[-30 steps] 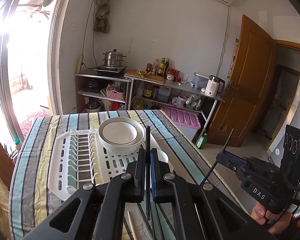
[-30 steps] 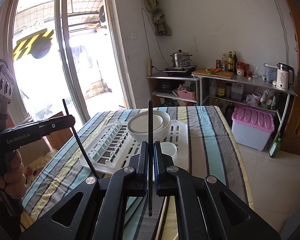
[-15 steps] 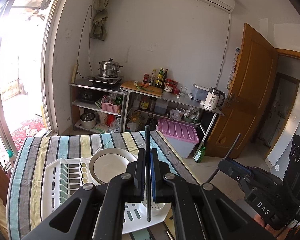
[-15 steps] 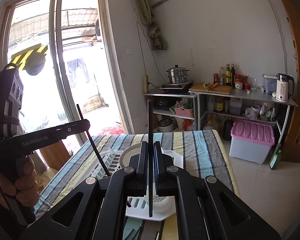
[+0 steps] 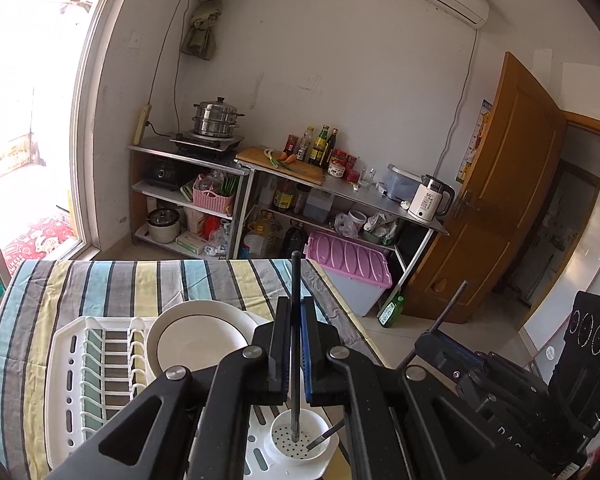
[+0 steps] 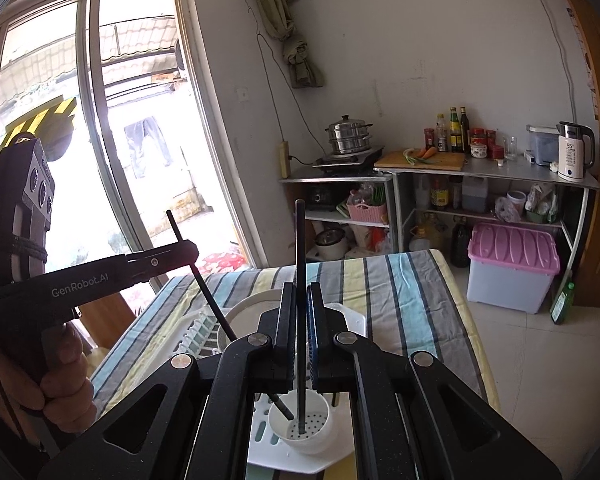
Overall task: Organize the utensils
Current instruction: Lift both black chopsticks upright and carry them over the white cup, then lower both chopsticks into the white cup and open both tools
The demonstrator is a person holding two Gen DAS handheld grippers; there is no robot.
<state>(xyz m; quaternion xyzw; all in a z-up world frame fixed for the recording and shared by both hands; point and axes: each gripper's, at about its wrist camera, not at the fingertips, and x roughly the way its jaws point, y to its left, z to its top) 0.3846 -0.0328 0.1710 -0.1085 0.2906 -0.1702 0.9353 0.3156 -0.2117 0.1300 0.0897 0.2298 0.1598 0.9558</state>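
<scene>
Both chopsticks poised in the drainer cup

The left gripper (image 5: 296,344) clamps a black chopstick (image 5: 295,320), tip inside the white perforated cup (image 5: 300,436) at the dish rack (image 5: 72,364) corner; the right gripper (image 6: 300,332) pinches its own chopstick (image 6: 300,264), tip in the same cup (image 6: 304,428). I judge it best to keep each stick upright, lower until it bottoms out, then let go gently so neither tips the cup.

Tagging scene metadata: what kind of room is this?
Most likely a home kitchen: a steamer pot on a cooktop, sauce bottles by a cutting board, and a dish rack on the striped table.
</scene>
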